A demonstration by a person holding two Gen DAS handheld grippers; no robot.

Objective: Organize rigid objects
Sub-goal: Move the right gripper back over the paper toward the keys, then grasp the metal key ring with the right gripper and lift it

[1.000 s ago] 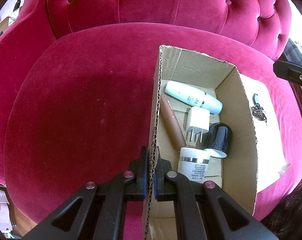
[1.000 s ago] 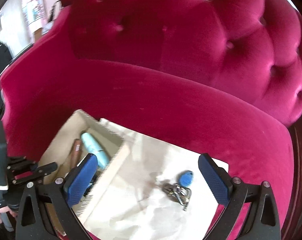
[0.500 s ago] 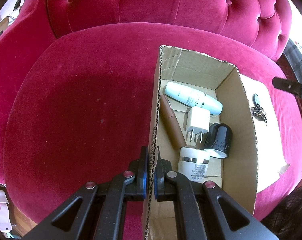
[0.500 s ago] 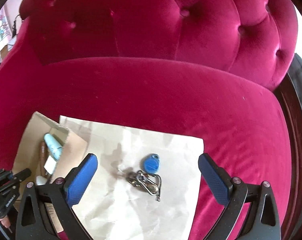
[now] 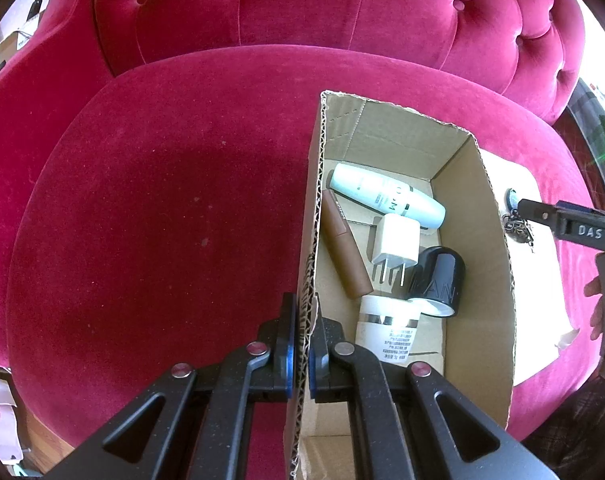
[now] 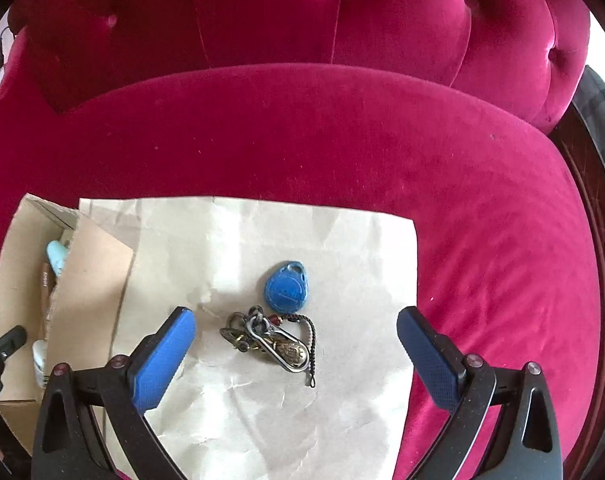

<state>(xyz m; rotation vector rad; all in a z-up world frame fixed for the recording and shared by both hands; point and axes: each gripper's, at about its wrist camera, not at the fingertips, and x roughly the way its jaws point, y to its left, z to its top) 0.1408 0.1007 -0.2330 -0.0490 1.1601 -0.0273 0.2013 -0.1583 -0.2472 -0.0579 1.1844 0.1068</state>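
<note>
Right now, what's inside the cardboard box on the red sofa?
Inside the cardboard box: a pale blue bottle, a brown tube, a white plug adapter, a black jar and a white jar. The left gripper hides the near floor.

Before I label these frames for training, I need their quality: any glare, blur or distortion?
Left wrist view: sharp; fisheye bends the cardboard box walls; sunlight washes out the paper; green flare at the right edge. Right wrist view: the key bunch and blue fob are crisp; a bright sun patch on the paper; sofa edges curve and darken toward the corners.
</note>
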